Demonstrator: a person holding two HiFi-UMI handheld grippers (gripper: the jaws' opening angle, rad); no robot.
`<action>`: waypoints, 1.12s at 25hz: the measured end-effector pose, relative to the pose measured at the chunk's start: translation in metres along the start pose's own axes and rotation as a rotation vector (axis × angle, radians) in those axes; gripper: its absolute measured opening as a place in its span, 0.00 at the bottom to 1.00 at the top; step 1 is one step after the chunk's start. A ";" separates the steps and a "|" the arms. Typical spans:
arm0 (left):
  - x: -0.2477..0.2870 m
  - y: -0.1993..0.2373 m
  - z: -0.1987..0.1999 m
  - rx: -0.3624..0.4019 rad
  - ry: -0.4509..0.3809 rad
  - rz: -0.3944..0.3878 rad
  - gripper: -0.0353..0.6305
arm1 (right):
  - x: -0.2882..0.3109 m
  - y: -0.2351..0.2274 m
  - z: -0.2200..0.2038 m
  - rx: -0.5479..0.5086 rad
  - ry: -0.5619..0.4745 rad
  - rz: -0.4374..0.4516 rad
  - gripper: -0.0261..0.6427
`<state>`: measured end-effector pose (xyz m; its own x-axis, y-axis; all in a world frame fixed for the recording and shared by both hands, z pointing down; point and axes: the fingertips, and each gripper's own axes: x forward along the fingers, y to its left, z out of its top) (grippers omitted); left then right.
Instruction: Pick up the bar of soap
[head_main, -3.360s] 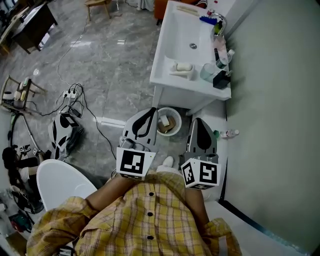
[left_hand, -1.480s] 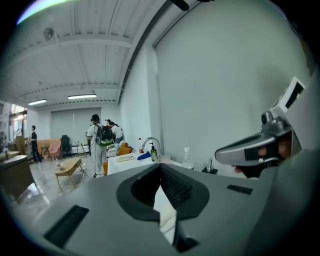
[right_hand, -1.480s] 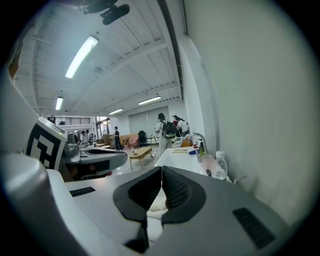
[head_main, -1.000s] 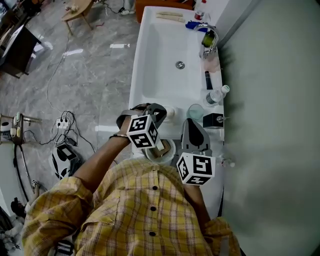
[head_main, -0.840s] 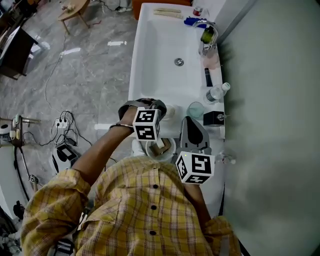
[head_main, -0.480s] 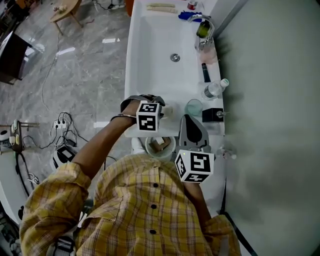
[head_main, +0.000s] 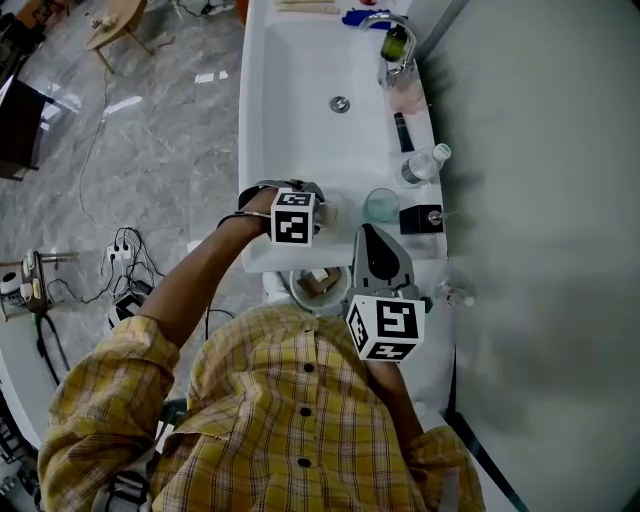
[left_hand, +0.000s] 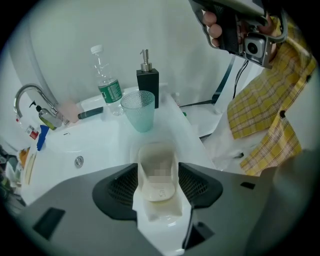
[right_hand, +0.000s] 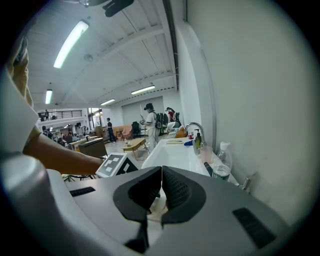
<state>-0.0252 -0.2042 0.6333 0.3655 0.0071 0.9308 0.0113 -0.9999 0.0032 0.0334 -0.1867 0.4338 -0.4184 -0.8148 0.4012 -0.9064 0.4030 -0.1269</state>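
Observation:
A cream bar of soap (left_hand: 159, 176) lies in a white soap dish (left_hand: 161, 212) on the near corner of the white sink (head_main: 290, 90). My left gripper (left_hand: 159, 186) straddles the soap, one dark pad on each side, and its jaws are opening; the pads stand a little off the bar. In the head view the left gripper (head_main: 320, 212) reaches over the sink's front rim and hides the soap. My right gripper (head_main: 372, 235) hangs shut and empty just short of the sink, its jaws (right_hand: 161, 187) touching.
Behind the soap stand a teal glass (left_hand: 138, 109), a black pump dispenser (left_hand: 148, 85) and a water bottle (left_hand: 107, 86) along the wall. The faucet (head_main: 385, 30) is at the far end. A waste bin (head_main: 318, 285) sits under the sink.
The left gripper has risen from in front of the body and reached to the sink's near corner. The right gripper stayed close to the body.

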 end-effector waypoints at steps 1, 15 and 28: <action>0.002 0.001 -0.001 -0.004 0.004 -0.012 0.42 | 0.000 0.000 -0.001 -0.001 0.003 0.000 0.07; 0.019 0.002 -0.004 -0.006 0.033 -0.109 0.40 | 0.002 -0.004 -0.009 -0.010 0.036 0.017 0.07; 0.025 0.004 0.000 0.090 0.065 -0.059 0.36 | -0.003 -0.006 -0.018 -0.013 0.058 0.020 0.07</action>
<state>-0.0160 -0.2081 0.6565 0.3008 0.0622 0.9517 0.1159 -0.9929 0.0283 0.0414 -0.1795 0.4496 -0.4321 -0.7813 0.4504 -0.8969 0.4245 -0.1240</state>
